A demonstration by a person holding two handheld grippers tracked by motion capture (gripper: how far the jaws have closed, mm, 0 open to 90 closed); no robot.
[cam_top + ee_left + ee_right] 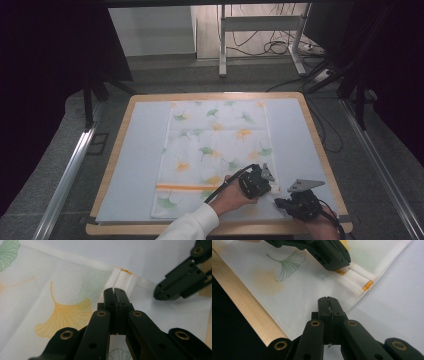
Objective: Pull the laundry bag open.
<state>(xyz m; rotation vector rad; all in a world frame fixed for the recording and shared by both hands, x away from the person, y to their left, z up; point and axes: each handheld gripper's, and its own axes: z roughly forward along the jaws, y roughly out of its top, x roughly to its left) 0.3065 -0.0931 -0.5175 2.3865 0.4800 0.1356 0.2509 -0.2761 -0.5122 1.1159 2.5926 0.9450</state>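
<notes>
Both hand-held grippers (pixel 270 187) apparently on mesh bag (pixel 210 150)

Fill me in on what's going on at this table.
A person is working on a white mesh laundry bag printed with green and yellow ginkgo leaves, spread flat on a pale mat over a wood-rimmed table. Both black grippers sit at its near right corner. The left gripper is shut, tips by the zipper end. The right gripper is also shut, over the bag's edge.

White cloth (pixel 215 155) with green and orange ginkgo leaves — spread flat, lengthwise on the table, orange stripe near its front edge
</notes>
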